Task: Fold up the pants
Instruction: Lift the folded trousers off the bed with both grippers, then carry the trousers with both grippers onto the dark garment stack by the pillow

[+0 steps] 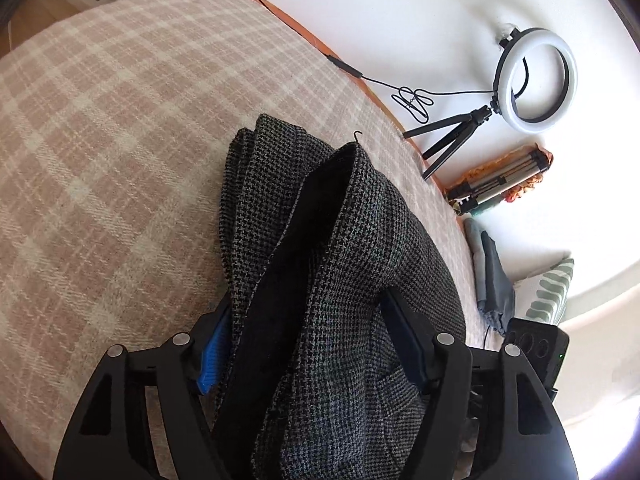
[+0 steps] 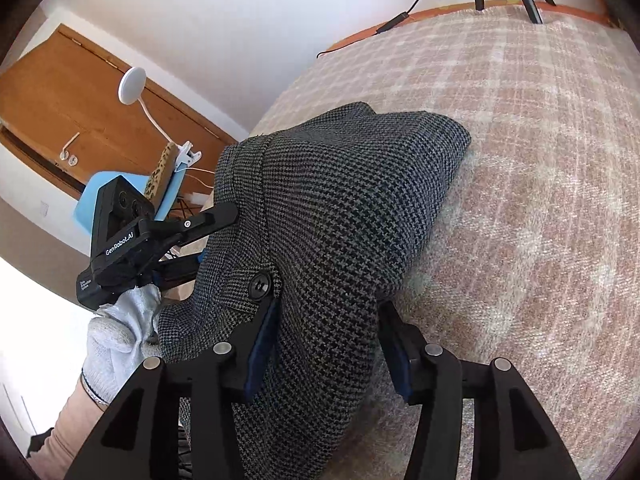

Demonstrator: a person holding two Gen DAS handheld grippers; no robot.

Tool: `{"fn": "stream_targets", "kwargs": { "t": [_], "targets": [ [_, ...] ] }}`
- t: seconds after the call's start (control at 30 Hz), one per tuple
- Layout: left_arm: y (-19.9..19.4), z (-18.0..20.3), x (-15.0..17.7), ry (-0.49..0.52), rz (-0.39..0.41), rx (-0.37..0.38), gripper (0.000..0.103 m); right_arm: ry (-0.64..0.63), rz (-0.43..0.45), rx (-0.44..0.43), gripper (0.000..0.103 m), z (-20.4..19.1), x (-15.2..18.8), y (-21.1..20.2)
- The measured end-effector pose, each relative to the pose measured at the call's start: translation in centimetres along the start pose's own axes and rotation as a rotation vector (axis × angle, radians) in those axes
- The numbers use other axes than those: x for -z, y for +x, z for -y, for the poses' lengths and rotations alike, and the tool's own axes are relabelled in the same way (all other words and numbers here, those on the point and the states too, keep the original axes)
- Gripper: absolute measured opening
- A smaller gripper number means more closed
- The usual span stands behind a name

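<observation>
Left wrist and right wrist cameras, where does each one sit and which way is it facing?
Left wrist: sits on the left claw, looking along its fingers at the bunched pants, the plaid blanket and a ring light; its own fingers show.
Right wrist: sits on the right claw, looking across the pants toward a wooden door; its own fingers, the left claw and a gloved hand show.
Shared: pants, blanket.
</observation>
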State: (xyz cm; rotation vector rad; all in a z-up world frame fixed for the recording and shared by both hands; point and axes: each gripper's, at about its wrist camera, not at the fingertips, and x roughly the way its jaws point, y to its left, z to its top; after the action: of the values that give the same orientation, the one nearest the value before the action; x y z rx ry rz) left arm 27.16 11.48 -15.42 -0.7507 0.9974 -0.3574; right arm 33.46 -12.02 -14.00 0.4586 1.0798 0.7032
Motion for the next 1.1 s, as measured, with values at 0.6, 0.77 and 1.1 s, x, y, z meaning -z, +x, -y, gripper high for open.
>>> {"fn": "stream_targets", "kwargs": {
  "t": [0.6,0.77,1.1],
  "targets": [
    [-3.1,8.7,3.2,0.203,0.095,0.095,0.026,-0.401,0.201,0.28,0.014,-9.6,1.3,-9.5],
    [-2.7,13.8,4.1,0.302,0.101,0.153,0.026,-0.404,0.274,0.319,0.014,-8.9,2.4,-14.9],
    [2.0,23.6,6.1,0.43,0.041,0.292,0.026,-0.366,0.37,0.47,0.014,-5.5,3.6,-25.3]
  ]
}}
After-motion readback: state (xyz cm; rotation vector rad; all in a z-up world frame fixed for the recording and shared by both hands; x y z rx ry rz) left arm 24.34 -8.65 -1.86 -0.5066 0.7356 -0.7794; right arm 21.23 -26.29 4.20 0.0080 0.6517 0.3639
